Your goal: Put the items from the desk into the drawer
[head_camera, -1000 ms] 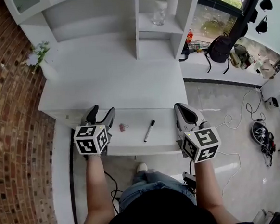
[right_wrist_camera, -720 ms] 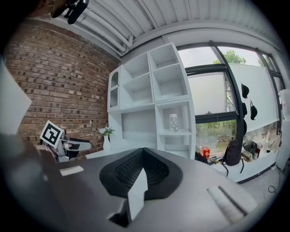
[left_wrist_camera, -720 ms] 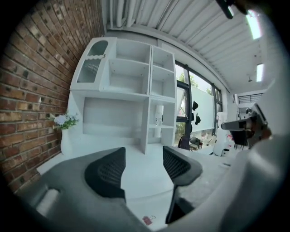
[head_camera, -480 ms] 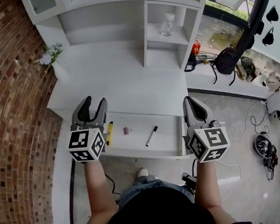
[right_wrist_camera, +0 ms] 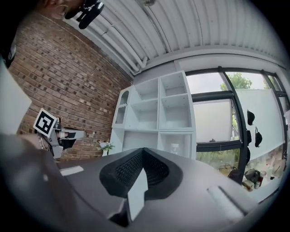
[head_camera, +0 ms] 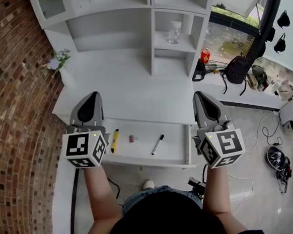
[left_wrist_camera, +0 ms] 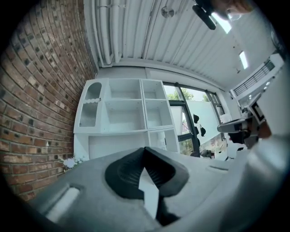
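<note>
Both grippers have come up out of the drawer since a second ago, and now they sit higher and point level at the white shelves (head_camera: 128,19). On my left gripper (head_camera: 90,99) the jaws have just been closing. They are now pressed tight together with nothing between them. My right gripper (head_camera: 203,97) has its jaws tight together too, and it holds nothing.

Below the grippers the drawer (head_camera: 173,137) stands pulled out. A yellow marker (head_camera: 115,140) lies in it near the left side. I could not see it a second ago, when my left gripper sat low over that spot. Just beside it is a pink binder clip (head_camera: 133,138), and a black marker (head_camera: 158,144) lies further right. None of them touch each other.

Behind the drawer the desk (head_camera: 129,90) top looks bare, apart from a flower vase (head_camera: 61,70) at its back left corner. So I think the small things are all put away. Pushing the drawer shut may be all that is left.
</note>
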### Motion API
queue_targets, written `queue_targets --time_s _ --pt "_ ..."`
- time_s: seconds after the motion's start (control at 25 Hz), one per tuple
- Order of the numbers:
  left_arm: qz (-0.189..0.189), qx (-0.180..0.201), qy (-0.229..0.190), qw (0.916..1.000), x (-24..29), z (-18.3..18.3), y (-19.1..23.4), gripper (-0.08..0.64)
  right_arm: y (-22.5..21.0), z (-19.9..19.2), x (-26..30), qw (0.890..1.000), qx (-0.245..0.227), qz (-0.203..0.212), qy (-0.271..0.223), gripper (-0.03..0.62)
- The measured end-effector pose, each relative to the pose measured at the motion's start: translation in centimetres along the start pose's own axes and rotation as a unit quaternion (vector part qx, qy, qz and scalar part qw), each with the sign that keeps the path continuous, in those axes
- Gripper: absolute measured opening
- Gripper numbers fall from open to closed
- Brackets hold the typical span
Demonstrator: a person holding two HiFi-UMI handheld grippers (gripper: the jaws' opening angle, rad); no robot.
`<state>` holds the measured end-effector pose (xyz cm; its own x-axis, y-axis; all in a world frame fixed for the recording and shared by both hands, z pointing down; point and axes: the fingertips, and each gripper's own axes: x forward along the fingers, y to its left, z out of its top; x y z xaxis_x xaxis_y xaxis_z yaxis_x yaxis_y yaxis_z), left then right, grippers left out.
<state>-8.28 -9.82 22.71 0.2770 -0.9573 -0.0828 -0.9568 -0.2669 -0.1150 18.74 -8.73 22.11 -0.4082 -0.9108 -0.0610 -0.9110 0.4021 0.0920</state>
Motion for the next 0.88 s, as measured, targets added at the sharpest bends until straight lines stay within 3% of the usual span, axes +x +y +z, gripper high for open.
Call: queue_targets --time_s 0.36,0.88 --pt "0.024 0.015 -0.025 0.9993 -1.4 2.0 0.6 -0.002 0.3 1.5 -0.6 1.000 -0.012 0.002 -0.018 0.006" --pt "0.024 0.029 -0.042 0.9984 -1.1 2.5 0.2 -0.002 -0.7 2.1 -1.1 0.999 -0.017 -0.014 -0.025 0.006"
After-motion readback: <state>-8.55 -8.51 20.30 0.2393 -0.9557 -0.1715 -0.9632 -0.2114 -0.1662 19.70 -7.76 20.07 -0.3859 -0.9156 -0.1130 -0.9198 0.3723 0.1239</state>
